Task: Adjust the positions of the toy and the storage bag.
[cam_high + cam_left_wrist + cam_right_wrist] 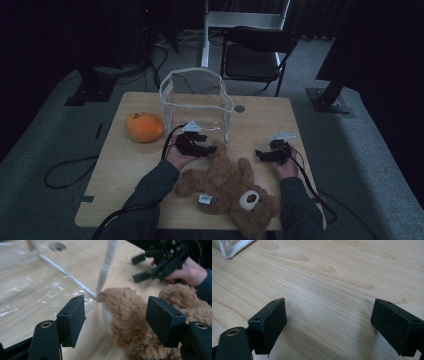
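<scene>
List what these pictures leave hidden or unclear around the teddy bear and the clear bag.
- Teddy bear: head cut by the high view's bottom edge.
- Bear's leg: blurred in the left gripper view, so contact with the left hand-held gripper is unclear.
- Clear bag: contents unreadable in the dim high view.

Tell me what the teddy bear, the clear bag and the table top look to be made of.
Teddy bear: brown plush, judging by the fuzzy, matted pile seen in the left gripper view.
Clear bag: likely soft transparent plastic film with white fabric-like edging; it wrinkles, glints and shows the table through it.
Table top: pale wood or wood-look laminate, matte, with streaky grain lines; which one cannot be told.
</scene>
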`<state>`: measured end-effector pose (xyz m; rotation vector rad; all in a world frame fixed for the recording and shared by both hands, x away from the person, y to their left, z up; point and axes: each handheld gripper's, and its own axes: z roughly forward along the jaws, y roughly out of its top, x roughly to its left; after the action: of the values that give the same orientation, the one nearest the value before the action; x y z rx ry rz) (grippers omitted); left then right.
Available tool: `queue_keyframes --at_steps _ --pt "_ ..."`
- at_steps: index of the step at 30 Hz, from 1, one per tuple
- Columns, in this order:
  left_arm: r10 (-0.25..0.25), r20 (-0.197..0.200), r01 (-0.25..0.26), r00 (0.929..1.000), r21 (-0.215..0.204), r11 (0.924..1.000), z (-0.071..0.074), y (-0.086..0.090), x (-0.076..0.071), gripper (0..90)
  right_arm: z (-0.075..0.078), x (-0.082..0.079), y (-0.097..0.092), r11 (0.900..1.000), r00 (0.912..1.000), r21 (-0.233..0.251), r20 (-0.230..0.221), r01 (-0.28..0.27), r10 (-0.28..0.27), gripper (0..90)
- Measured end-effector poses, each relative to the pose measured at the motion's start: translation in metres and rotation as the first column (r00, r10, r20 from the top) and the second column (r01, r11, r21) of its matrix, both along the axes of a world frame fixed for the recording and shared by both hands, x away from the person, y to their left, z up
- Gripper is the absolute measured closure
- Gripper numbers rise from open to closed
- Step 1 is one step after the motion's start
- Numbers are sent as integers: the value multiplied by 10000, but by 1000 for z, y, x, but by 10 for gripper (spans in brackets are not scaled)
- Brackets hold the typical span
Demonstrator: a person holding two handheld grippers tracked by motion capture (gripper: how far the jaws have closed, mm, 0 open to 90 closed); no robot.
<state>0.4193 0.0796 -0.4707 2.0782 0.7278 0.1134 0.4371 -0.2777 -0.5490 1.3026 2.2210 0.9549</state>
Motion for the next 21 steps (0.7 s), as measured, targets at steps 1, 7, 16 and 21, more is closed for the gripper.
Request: queue_keyframes --at_steps 1,7,16,21 --pt "-158 -90 159 9998 97 9998 -2 -3 0 328 0 0 0 10000 10000 5 1 -2 2 123" --pt "-685 -298 701 9972 566 9959 -7 -8 -4 563 0 0 0 10000 10000 11 -4 5 -5 123" --pt "-890 161 874 9959 812 9929 -3 -1 -12 897 0 0 0 10000 10000 6 1 3 -3 123" --pt "-875 380 848 9954 683 9941 -3 8 -19 900 0 0 0 10000 10000 10 -10 10 -10 123"
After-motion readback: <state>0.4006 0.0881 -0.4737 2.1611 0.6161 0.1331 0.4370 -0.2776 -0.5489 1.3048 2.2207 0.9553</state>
